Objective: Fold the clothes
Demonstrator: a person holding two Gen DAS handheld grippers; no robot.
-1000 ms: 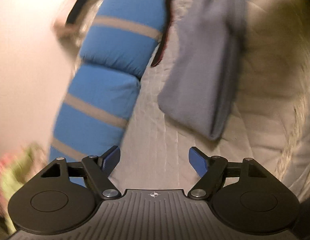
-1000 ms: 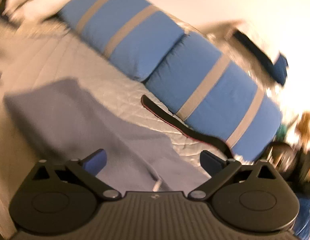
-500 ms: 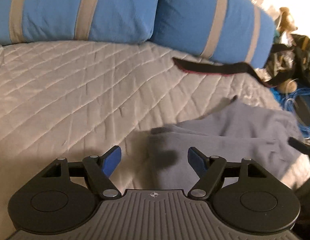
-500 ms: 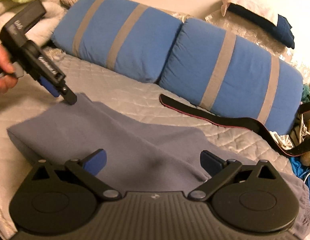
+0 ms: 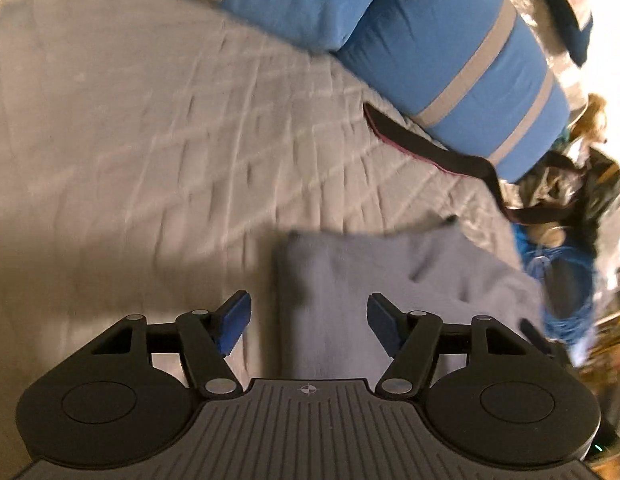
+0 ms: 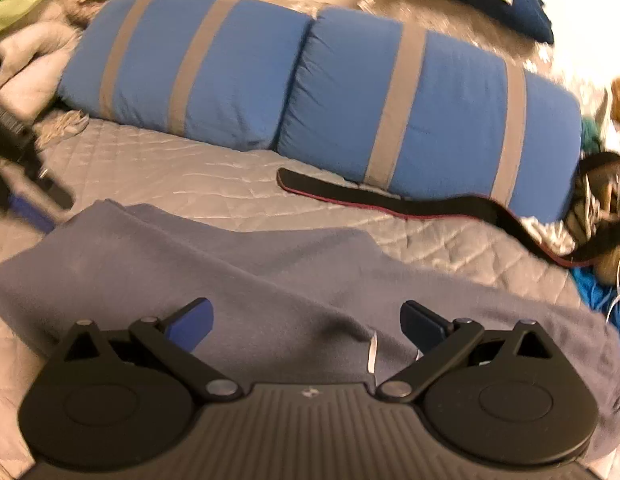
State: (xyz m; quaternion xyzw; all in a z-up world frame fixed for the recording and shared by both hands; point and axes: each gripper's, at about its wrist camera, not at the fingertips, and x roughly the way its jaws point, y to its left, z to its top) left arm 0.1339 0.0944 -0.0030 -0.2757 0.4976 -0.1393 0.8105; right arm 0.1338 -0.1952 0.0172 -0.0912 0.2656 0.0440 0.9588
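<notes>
A grey-blue garment [image 6: 230,272] lies folded lengthwise on the quilted bed [image 5: 150,140]. My left gripper [image 5: 308,312] hovers over the garment's left end [image 5: 390,280]. Its jaws are closing; the folded edge lies below and between them, and the pads do not press on it. From the right wrist view the left gripper [image 6: 34,200] shows blurred at the left edge, by the garment's far corner. My right gripper [image 6: 306,316] stands open low over the garment's near side, with a white cord [image 6: 372,354] between its fingers.
Two blue pillows with grey stripes [image 6: 350,92] line the far side of the bed. A black strap [image 6: 390,200] lies in front of them. Blue cable [image 5: 570,272] and clutter sit at the right. A pile of clothes [image 6: 30,0] is at the far left.
The garment hung in the air a second ago and now lies on the bed. My left gripper rolled, swung to the garment's left end, and its jaws narrowed. The right gripper sank slightly.
</notes>
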